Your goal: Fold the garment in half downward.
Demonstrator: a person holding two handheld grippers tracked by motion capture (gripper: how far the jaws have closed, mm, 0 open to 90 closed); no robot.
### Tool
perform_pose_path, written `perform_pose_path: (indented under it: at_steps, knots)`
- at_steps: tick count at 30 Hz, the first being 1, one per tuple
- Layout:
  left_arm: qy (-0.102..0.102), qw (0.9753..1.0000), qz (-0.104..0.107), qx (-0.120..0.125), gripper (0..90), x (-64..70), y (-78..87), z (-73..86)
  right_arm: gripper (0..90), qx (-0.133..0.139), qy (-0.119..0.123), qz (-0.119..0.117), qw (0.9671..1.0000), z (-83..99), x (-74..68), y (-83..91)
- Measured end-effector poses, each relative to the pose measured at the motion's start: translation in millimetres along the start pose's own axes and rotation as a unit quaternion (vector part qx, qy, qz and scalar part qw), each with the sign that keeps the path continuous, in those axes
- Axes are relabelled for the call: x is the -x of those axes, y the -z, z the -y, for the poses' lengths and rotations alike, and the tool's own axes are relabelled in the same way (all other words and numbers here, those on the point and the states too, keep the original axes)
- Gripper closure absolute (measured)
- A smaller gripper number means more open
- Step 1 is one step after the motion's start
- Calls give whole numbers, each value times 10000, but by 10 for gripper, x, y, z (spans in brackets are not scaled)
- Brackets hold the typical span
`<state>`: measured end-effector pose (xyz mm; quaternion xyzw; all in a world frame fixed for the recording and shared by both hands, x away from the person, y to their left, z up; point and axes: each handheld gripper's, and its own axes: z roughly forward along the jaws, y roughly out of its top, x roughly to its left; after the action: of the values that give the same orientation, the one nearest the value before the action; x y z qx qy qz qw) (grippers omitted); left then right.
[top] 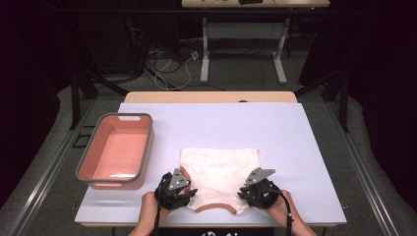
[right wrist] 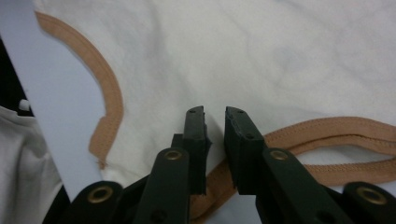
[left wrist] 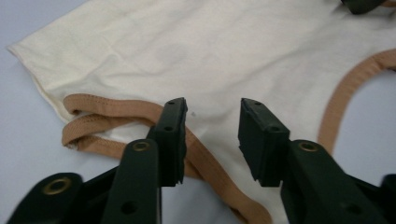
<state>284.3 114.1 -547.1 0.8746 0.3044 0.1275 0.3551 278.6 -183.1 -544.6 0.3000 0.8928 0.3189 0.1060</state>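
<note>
A cream sleeveless garment (top: 219, 172) with tan trim lies flat on the white table (top: 221, 123), its neckline toward the near edge. My left gripper (top: 189, 194) hovers at the garment's near left shoulder. In the left gripper view the garment (left wrist: 210, 46) lies under that gripper (left wrist: 212, 109), whose jaws stand wide apart over the tan armhole trim (left wrist: 116, 107). My right gripper (top: 244, 191) is at the near right shoulder. In its own view this gripper (right wrist: 215, 114) has only a narrow gap between its jaws, just above the cloth (right wrist: 257, 56) and the tan strap trim (right wrist: 327, 128).
A pink basin (top: 147, 142) with a grey rim stands at the table's left side. The table's near edge runs just below the garment. Another desk's legs and loose cables stand on the floor beyond the far edge.
</note>
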Motion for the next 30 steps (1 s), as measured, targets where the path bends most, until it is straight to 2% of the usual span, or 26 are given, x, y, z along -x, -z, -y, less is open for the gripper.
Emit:
perform_pose_path:
  at_steps: [1,3,7,10,13,14,15,17,20,21,25,30]
  knots:
    - [14,10000,-25,-49,659,-5,-36,4,825,-88,-2,30,10000,5,3,-12]
    - [-15,9999,27,-136,698,-14,-79,20,845,-88,-5,11,10000,19,26,-26]
    - [-60,9997,-40,-242,736,-13,-49,34,872,-164,-64,54,9998,24,45,-11]
    - [56,9995,-61,-299,747,-35,-9,67,880,-173,-84,84,9998,27,49,-7]
    - [221,9994,29,-253,747,-62,10,98,880,-212,-54,134,9997,26,39,3]
    - [209,9995,59,-240,748,-73,14,106,875,-212,-40,133,9997,25,40,2]
    - [212,9995,68,-233,746,-76,15,106,847,-216,-29,106,9997,23,40,3]
    - [158,9996,32,-245,727,-71,25,101,732,-207,33,-24,9998,19,36,10]
    - [129,9995,-6,-304,610,-79,54,99,577,-161,99,-136,9997,11,37,41]
    - [138,9994,-36,-309,552,-80,65,102,519,-149,51,-104,9998,9,39,47]
    - [120,9994,-129,-292,415,-90,120,109,334,-86,-66,-8,9999,10,91,79]
    - [93,9995,-231,-204,318,-104,164,105,222,87,-205,85,9997,18,180,124]
